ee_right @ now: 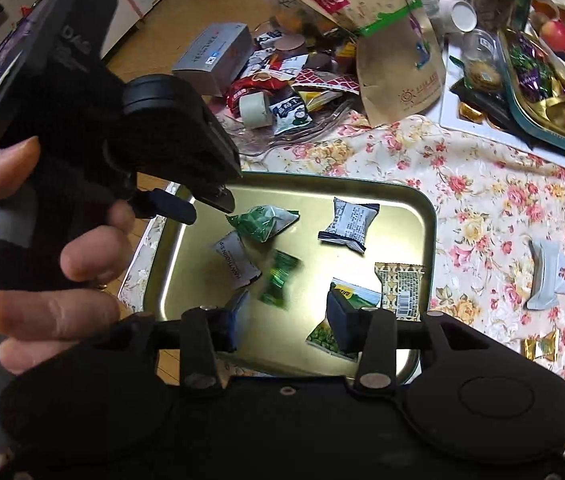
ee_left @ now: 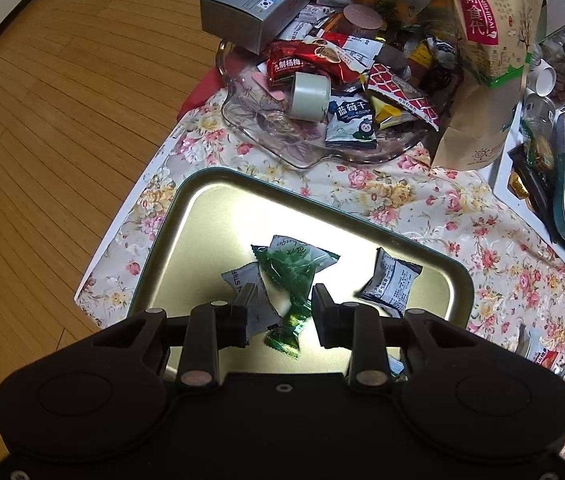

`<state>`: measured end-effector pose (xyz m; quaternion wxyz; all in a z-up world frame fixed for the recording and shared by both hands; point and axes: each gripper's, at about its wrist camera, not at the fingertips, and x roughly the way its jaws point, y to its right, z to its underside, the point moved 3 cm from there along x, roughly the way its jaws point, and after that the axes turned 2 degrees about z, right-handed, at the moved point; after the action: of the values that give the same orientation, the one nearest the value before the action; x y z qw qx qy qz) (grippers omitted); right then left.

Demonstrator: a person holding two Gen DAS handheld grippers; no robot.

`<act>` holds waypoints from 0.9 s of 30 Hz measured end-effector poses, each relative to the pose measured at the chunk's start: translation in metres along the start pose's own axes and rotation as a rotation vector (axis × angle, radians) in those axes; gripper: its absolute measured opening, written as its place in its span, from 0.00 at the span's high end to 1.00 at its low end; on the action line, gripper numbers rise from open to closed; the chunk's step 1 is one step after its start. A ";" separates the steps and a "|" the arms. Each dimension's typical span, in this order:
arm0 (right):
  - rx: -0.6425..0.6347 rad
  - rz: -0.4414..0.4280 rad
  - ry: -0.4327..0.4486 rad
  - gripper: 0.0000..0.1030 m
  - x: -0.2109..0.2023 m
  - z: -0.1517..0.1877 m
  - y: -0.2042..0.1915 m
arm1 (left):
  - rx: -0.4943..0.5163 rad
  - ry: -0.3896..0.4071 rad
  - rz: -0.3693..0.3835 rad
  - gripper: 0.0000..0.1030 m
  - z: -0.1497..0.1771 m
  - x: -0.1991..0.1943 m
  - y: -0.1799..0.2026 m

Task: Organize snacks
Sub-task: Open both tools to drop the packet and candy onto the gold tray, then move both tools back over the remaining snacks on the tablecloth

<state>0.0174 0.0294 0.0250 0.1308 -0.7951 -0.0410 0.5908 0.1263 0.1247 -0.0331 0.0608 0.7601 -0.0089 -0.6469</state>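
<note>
A gold tin tray lies on the flowered cloth and holds several wrapped snacks: a green pouch, a white strip packet and a dark-edged white packet. A small green candy, blurred, is over the tray just past my right gripper, which is open and touches nothing. My left gripper points down over the tray, open, its pads clear of the snacks below. A hand holds it at the left of the right wrist view.
A glass dish heaped with snack packets stands beyond the tray, with a grey box and a kraft bag beside it. A second tin of sweets sits far right. A red-and-white packet lies on the cloth. Wooden floor lies left.
</note>
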 end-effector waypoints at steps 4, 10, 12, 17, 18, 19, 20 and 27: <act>0.019 0.000 -0.030 0.56 0.003 -0.001 0.007 | 0.003 0.005 0.008 0.62 0.000 -0.002 0.003; 0.092 0.093 -0.065 0.56 0.012 -0.004 0.031 | 0.028 0.007 0.014 0.62 0.002 -0.004 0.014; 0.125 0.143 -0.086 0.56 0.018 -0.005 0.042 | 0.037 -0.001 0.013 0.62 0.004 -0.003 0.019; 0.206 0.217 -0.145 0.56 0.026 -0.006 0.071 | 0.080 -0.007 0.021 0.62 0.010 -0.003 0.037; 0.216 0.227 -0.149 0.56 0.027 -0.006 0.076 | 0.091 -0.007 0.021 0.62 0.011 -0.003 0.041; 0.224 0.239 -0.150 0.56 0.027 -0.006 0.083 | 0.103 -0.006 0.021 0.62 0.013 -0.004 0.046; 0.228 0.253 -0.150 0.56 0.026 -0.006 0.088 | 0.115 -0.006 0.021 0.62 0.014 -0.004 0.050; 0.269 0.374 -0.126 0.58 0.020 -0.003 0.135 | 0.184 -0.011 0.027 0.62 0.024 -0.004 0.078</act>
<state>0.0138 -0.0971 -0.0272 0.1210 -0.7258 0.1780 0.6533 0.1070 0.0460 -0.0253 -0.0006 0.7587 -0.0787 -0.6466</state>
